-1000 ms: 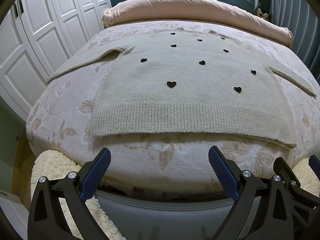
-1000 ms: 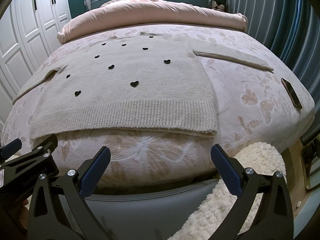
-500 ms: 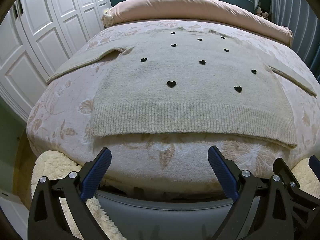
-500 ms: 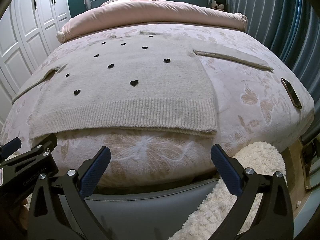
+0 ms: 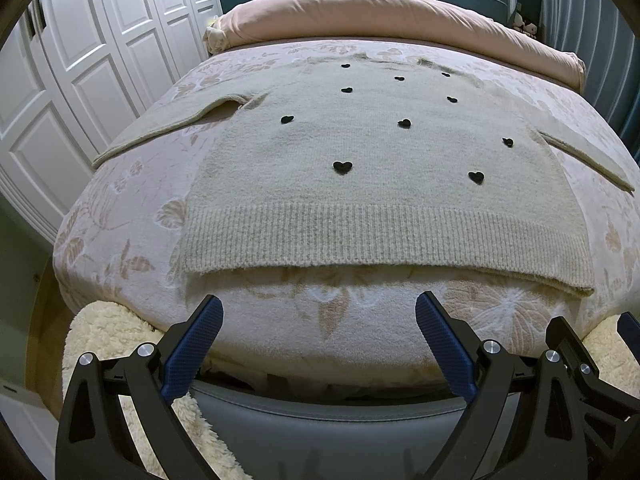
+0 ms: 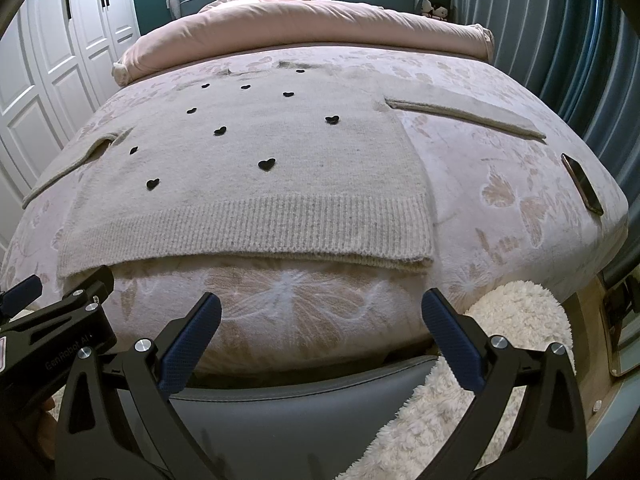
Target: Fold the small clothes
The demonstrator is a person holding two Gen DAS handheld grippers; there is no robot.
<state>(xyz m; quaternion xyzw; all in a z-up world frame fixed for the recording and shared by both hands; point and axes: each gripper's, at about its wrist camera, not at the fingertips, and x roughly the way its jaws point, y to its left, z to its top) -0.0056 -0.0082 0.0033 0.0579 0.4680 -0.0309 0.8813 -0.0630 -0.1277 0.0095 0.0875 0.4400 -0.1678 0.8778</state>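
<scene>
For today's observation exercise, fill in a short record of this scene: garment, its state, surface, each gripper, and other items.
garment: beige sweater with black hearts
state: flat, unfolded, sleeves spread to both sides
surface: floral bed
left gripper: open, short of the hem, holding nothing
right gripper: open, short of the hem, holding nothing
other items: phone near the bed's right edge; pink duvet at the head

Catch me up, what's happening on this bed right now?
A person holds two handheld grippers at the foot of the bed. The left gripper and right gripper both have jaws open, holding nothing. The beige knit sweater with black hearts lies flat on the pink floral bedspread, sleeves spread, unfolded. Folding has not begun.
</scene>
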